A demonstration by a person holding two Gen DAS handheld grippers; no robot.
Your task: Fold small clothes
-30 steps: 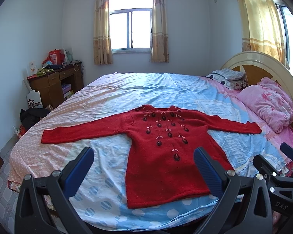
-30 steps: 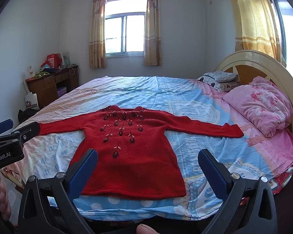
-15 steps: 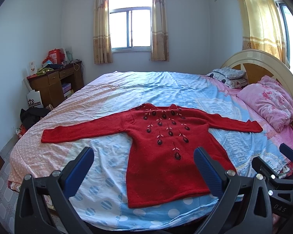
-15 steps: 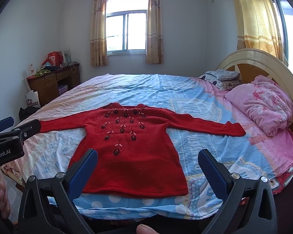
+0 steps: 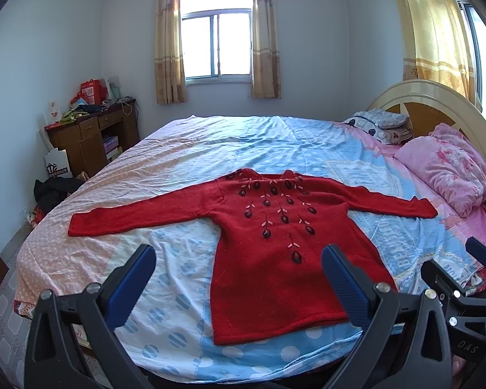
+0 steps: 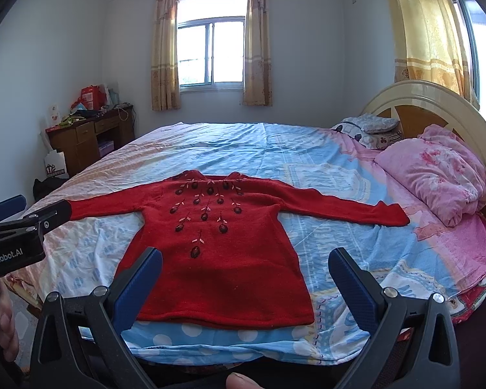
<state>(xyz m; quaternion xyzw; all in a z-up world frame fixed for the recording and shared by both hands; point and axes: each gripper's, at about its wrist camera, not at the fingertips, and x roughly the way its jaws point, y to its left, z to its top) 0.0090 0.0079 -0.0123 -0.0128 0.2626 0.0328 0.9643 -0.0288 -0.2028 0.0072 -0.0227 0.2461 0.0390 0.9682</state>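
Note:
A small red knitted sweater (image 5: 269,259) with dark embroidered flowers lies flat on the bed, face up, both sleeves spread wide, hem toward me. It also shows in the right wrist view (image 6: 223,259). My left gripper (image 5: 238,278) is open and empty, held above the near bed edge in front of the hem. My right gripper (image 6: 244,283) is open and empty, also in front of the hem. The right gripper shows at the right edge of the left view (image 5: 463,291). The left gripper shows at the left edge of the right view (image 6: 26,227).
The bed (image 5: 259,142) has a blue, pink and white sheet. A pink quilt (image 5: 447,165) and pillows (image 5: 379,123) lie by the curved headboard (image 5: 437,97) at right. A wooden desk (image 5: 90,136) with clutter stands at the left wall.
Both grippers have drifted slightly; the sweater sits a little higher and more centred in the views. Nothing was grasped. The sweater itself has not moved.

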